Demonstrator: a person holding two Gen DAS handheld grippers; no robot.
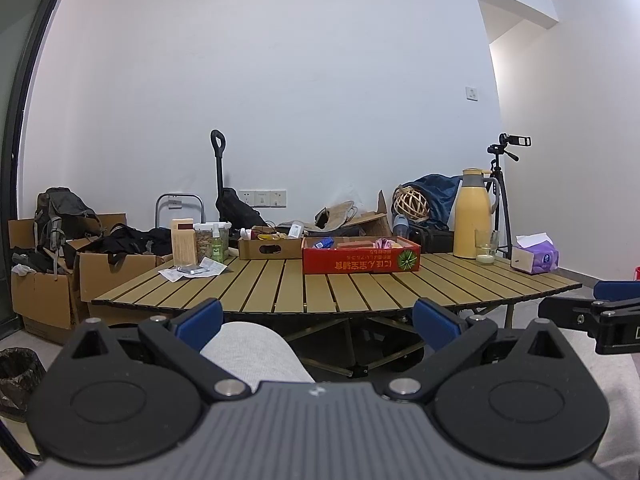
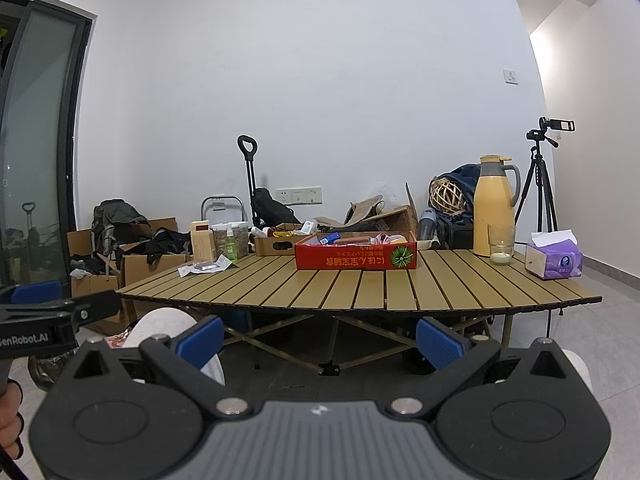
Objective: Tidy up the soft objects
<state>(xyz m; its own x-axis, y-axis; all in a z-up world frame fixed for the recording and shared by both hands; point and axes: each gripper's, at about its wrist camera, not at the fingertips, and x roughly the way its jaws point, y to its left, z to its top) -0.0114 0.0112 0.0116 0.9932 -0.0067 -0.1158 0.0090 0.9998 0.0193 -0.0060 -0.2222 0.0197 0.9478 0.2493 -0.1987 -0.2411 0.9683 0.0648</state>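
Short of the table (image 1: 352,284), both claws, left (image 1: 318,320) and right (image 2: 320,334), spread wide and empty; best advance level toward red box (image 1: 360,260), clearing near edge.

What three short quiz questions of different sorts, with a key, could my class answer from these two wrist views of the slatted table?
1. True or false: the left claw is shut on a cloth.
2. Multiple choice: what stands right in front of the yellow jug, nearer the camera? A) a spray bottle B) a drinking glass C) a tripod
3. Fill in: the purple tissue pack lies at the table's ____ end, as the right wrist view shows it.

Key
1. False: both it and the right claw are open, holding nothing, short of the table.
2. B
3. Right
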